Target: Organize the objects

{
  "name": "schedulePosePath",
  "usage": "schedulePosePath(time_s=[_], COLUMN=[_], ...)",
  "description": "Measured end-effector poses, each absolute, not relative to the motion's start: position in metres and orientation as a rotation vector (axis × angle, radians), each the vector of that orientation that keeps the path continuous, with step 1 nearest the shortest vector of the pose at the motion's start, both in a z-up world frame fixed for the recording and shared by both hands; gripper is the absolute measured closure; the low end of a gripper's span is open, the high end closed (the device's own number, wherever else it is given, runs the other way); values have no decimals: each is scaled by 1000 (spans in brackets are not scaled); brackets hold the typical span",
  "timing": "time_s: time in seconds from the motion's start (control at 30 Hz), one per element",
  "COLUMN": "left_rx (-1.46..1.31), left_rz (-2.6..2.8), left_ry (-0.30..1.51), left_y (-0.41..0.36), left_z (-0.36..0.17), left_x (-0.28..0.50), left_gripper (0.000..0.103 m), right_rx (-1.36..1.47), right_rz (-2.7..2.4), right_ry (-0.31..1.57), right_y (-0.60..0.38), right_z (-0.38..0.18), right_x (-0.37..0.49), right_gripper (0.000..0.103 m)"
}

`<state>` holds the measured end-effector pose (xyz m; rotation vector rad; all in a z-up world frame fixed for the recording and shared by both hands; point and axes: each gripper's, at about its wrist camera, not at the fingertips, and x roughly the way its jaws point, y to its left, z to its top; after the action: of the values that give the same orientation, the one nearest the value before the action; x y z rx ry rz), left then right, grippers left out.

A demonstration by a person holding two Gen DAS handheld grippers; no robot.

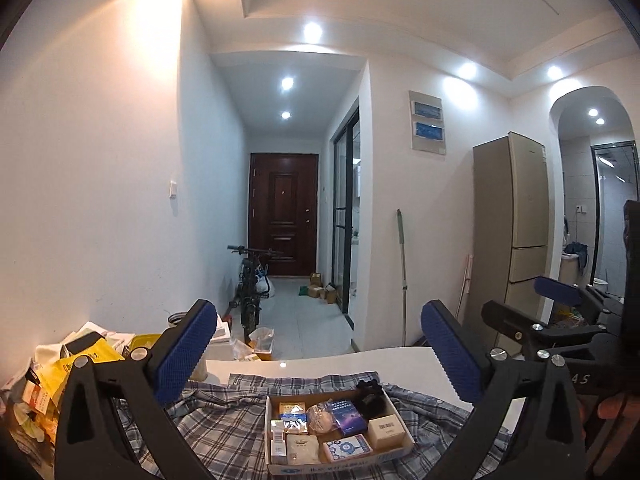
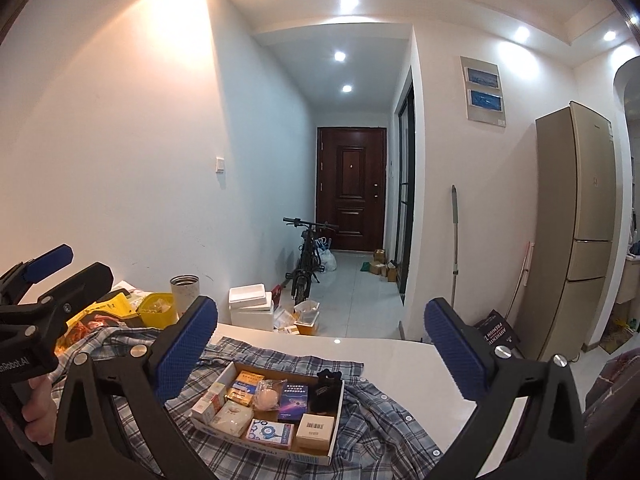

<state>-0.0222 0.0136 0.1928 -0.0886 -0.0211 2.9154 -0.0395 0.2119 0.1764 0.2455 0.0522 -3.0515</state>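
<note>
- White tabletop (image 2: pixel 420 364) carries a plaid shirt (image 2: pixel 376 412).
- Shallow cardboard tray (image 2: pixel 336 420) of small boxes rests on the shirt.
- Left tongs (image 1: pixel 320 348): wide, empty.
- Right tongs (image 2: pixel 320 344): wide, empty.

Bright ceiling spotlights (image 1: pixel 312 32) glare; fisheye edges darken.

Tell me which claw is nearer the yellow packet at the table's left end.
Left. The left claw hangs right beside the yellow packet; the right claw is farther right, with the left claw between it and the packet.
</note>
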Motion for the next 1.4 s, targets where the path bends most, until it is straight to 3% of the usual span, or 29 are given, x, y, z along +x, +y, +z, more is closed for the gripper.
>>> schedulePosePath(time_s=[0.33,0.47,0.73,1.0,1.4], left_rx=[129,147,33,-6,-25], left_rz=[2958,2974,2977,2996,3041], left_ry=[146,206,158,147,98], left_y=[28,39,41,37,25], left_z=[162,137,95,64,29], left_x=[53,69,64,53,37], left_gripper=[0,0,0,0,0], right_rx=[118,29,55,128,108], right_rz=[-3046,-3042,-3063,-3091,-3079], right_ry=[73,-11,-34,98,140], right_y=[212,220,226,218,213], right_z=[160,143,105,56,25], right_x=[22,43,48,40,34], right_gripper=[0,0,0,0,0])
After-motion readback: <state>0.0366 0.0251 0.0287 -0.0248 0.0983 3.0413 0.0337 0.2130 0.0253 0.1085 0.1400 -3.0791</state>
